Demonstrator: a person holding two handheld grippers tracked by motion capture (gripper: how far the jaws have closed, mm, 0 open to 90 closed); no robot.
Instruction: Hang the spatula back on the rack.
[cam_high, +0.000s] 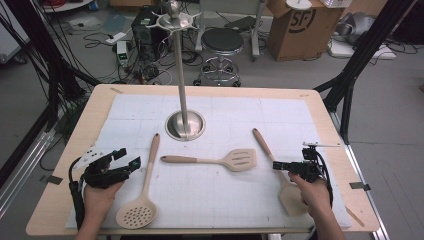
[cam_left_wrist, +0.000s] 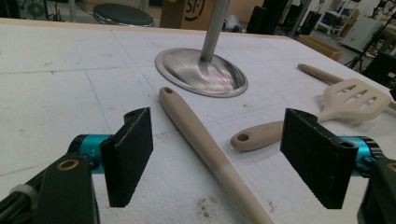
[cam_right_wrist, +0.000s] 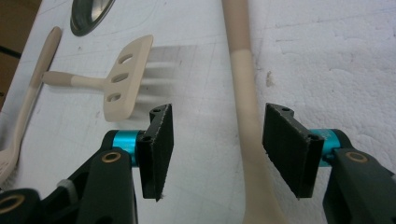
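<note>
On the white-matted wooden surface (cam_high: 320, 107), amid a cluttered room, the right tool (cam_right_wrist: 217, 149) straddles a beige solid spatula's handle (cam_right_wrist: 245, 93), jaws apart, untouching; the left tool (cam_left_wrist: 217, 158) gapes, empty.

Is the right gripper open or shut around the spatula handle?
Open. In the right gripper view the right gripper has its jaws either side of the spatula handle, with white mat showing between each pad and the handle.

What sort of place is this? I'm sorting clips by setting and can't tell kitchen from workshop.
Probably a lab or workshop set up for recording, not a kitchen. Loose cables and electronics lie on the floor, a cardboard box and a stool stand behind the table, and black frame struts flank it.
</note>
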